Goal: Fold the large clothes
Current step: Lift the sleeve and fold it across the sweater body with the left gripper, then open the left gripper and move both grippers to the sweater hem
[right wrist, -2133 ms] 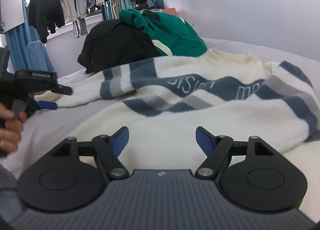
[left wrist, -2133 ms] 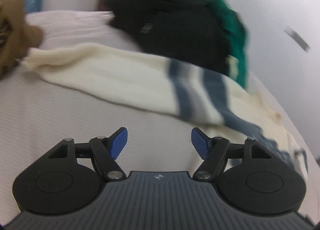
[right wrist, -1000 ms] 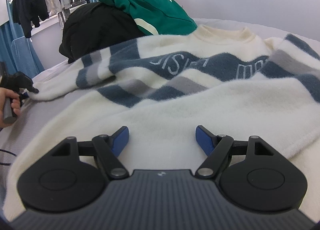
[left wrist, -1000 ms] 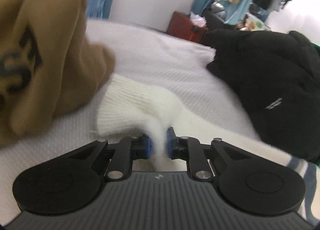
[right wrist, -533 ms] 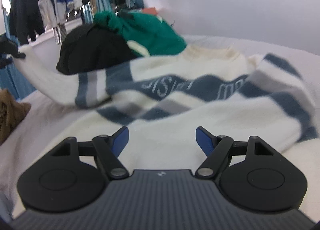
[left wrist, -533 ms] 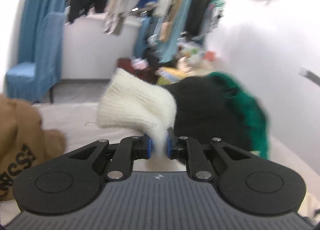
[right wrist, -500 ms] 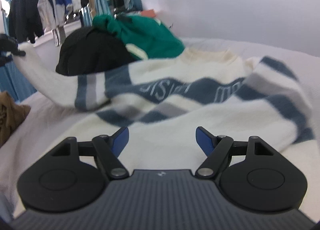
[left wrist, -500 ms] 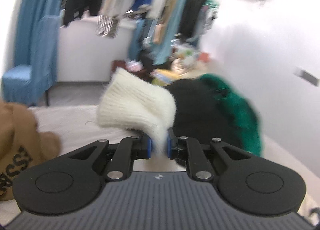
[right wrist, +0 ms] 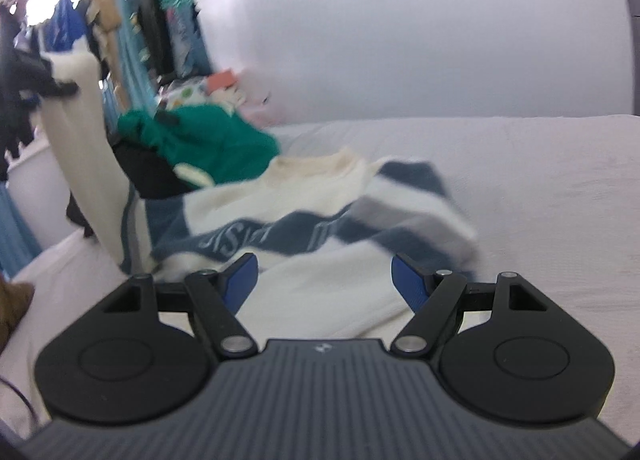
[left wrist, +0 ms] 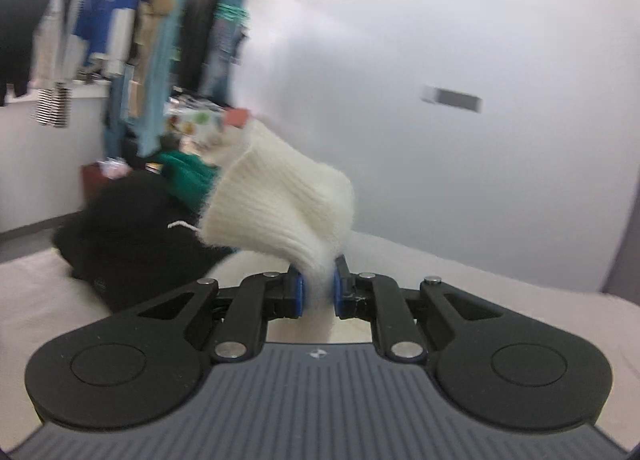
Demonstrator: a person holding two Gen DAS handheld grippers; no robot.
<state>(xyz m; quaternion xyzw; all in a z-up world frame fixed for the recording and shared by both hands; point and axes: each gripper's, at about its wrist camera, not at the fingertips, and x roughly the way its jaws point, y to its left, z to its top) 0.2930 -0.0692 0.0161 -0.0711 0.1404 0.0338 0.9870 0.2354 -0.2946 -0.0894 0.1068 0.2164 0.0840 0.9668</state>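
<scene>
While your left gripper point(left wrist: 318, 290) is clamping the ribbed cuff point(left wrist: 280, 204) between its blue pads, the cuff is flaring up and out in front of that camera, hiding most of what lies behind. Only a black garment point(left wrist: 132, 232) and a bit of green one point(left wrist: 186, 180) are showing on the bed point(left wrist: 500, 300) there. Your right gripper point(right wrist: 324, 280) is hanging open and empty just above the sweater point(right wrist: 304, 228). Its view is giving you what the left lacks: the cream, blue-striped body is lying on the bed, and the sleeve point(right wrist: 86, 164) is stretching steeply up at far left to the dark, blurred left gripper. Hanging clothes point(left wrist: 120, 20) are lining the far wall.
</scene>
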